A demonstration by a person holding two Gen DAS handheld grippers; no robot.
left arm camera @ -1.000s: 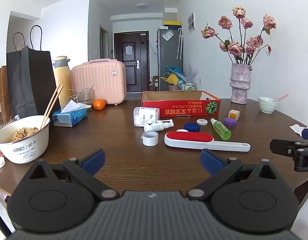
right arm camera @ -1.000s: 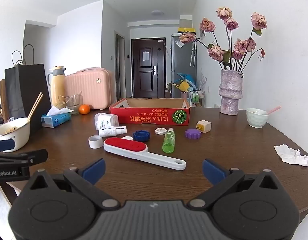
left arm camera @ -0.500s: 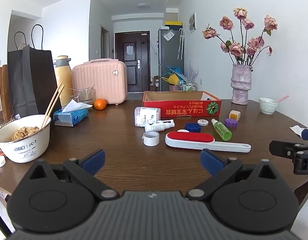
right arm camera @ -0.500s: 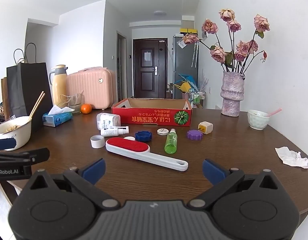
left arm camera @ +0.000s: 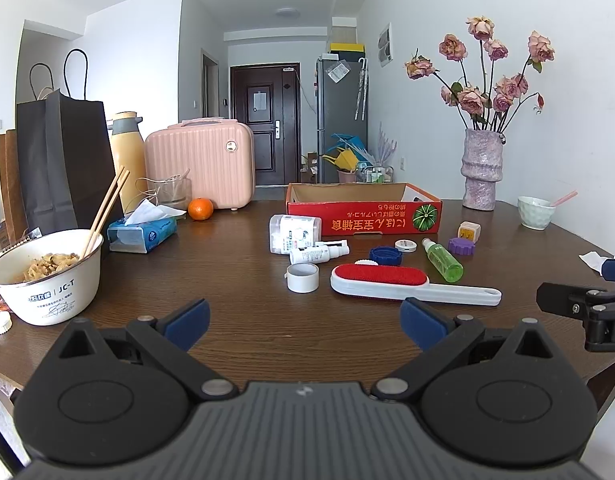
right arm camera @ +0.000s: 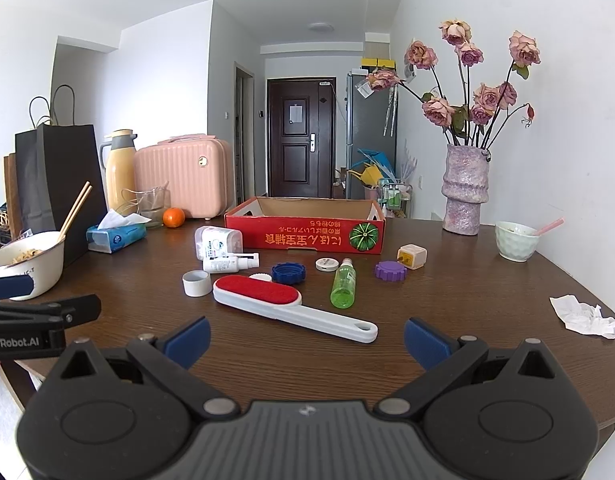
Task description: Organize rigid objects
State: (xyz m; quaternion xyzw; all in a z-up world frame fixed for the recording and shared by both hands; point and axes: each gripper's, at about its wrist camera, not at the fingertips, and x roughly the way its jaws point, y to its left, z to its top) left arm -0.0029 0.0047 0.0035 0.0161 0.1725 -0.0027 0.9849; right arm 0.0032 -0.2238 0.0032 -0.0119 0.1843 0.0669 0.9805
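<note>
A dark wooden table (right arm camera: pixel 467 300) fills a white-walled room. The left gripper (left arm camera: pixel 303 318) and right gripper (right arm camera: pixel 305 338) both hover with fingers spread wide, holding nothing. Just beyond lies the lint brush (right arm camera: pixel 291 306), white with a red pad, its handle pointing right toward the grippers. Behind it stands a red cardboard box (right arm camera: pixel 303 234) printed with upside-down yellow characters.

both wrist views: low, side-by-side | facing table (left arm camera: pixel 235 320) | sharing box (right arm camera: pixel 303 236)
</note>
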